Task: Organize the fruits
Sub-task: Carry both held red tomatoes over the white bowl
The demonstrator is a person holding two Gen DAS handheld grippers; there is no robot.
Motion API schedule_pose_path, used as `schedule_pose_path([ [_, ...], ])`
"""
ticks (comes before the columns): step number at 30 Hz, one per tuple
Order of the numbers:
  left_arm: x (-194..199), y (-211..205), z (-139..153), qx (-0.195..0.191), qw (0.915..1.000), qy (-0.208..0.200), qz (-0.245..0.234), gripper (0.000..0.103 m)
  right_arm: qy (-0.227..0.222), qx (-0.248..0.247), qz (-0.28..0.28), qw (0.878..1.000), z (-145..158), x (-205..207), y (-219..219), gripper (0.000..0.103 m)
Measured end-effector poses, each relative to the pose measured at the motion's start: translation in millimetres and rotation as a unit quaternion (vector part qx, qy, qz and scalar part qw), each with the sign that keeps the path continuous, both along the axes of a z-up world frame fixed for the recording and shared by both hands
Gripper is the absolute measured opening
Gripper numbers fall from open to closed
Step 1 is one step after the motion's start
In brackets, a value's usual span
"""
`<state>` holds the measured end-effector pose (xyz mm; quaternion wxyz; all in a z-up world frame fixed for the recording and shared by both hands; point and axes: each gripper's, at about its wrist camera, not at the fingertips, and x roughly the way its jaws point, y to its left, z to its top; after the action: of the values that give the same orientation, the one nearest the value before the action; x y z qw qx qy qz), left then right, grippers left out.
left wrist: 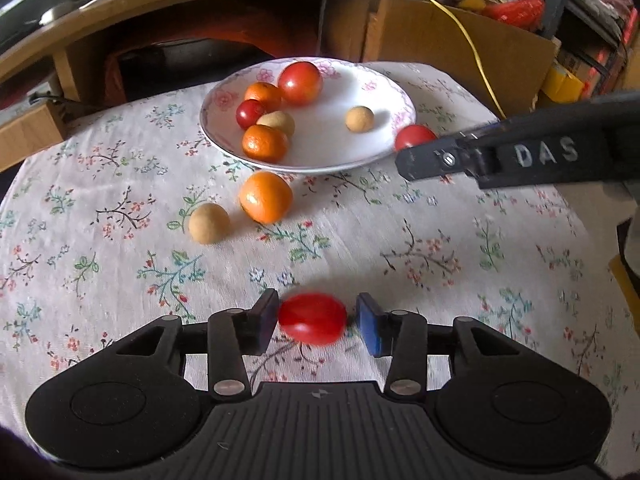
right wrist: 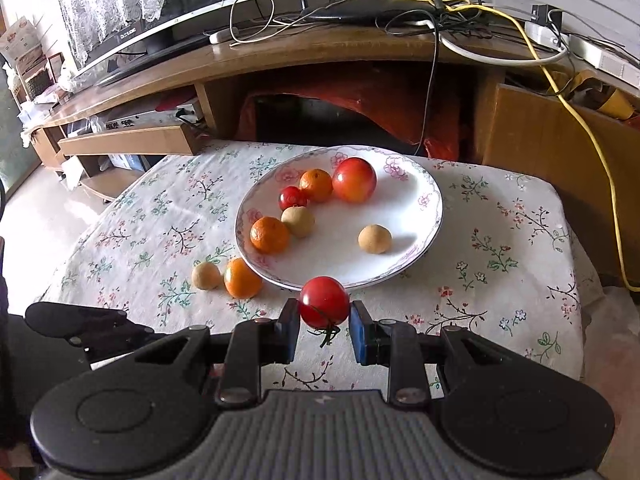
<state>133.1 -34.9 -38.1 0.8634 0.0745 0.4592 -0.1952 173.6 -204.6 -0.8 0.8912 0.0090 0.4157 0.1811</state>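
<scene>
Two wrist views, angled down, sharing plate [left wrist: 308, 166]

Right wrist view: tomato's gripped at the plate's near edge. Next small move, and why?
Probably ease the right gripper forward over the plate, then open. It is shut on the tomato, which hangs just short of the near rim, and the plate's near middle is bare, so a short advance should clear the rim.

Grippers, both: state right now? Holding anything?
Left gripper: open, red tomato between the fingers, pads not pressing on it.
Right gripper: shut on a red tomato with stem, just short of the plate.
</scene>
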Motion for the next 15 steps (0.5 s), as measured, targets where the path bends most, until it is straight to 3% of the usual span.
schedule_pose_path([
  [1, -1.4, -0.4, 0.2, 0.001, 1.0, 0.001, -0.005, 0.061, -0.001, 0.0, 0.001, 1.0, 0.1, -0.3, 0.7, 0.027],
  [3, -3.4, 0.4, -0.4, 0.002, 1.0, 0.002, -0.007, 0.063, -0.003, -0.001, 0.005, 1.0, 0.4, -1.4, 2.4, 0.027],
  [6, -1.3, 1.9, -1.6, 0.002, 1.0, -0.005, -0.003, 0.06, -0.004, -0.001, 0.009, 1.0, 0.3, -1.9, 5.2, 0.027],
  [10, 3.2, 0.8, -2.1, 0.003, 1.0, -0.008, 0.003, 0.047, -0.004, -0.003, 0.01, 1.0, -0.4, -2.9, 6.7, 0.027],
  [15, 2.5, -1.3, -0.7, 0.007, 1.0, -0.001, 0.004, 0.046, -0.002, -0.002, 0.005, 1.0, -1.4, -0.9, 3.6, 0.027],
])
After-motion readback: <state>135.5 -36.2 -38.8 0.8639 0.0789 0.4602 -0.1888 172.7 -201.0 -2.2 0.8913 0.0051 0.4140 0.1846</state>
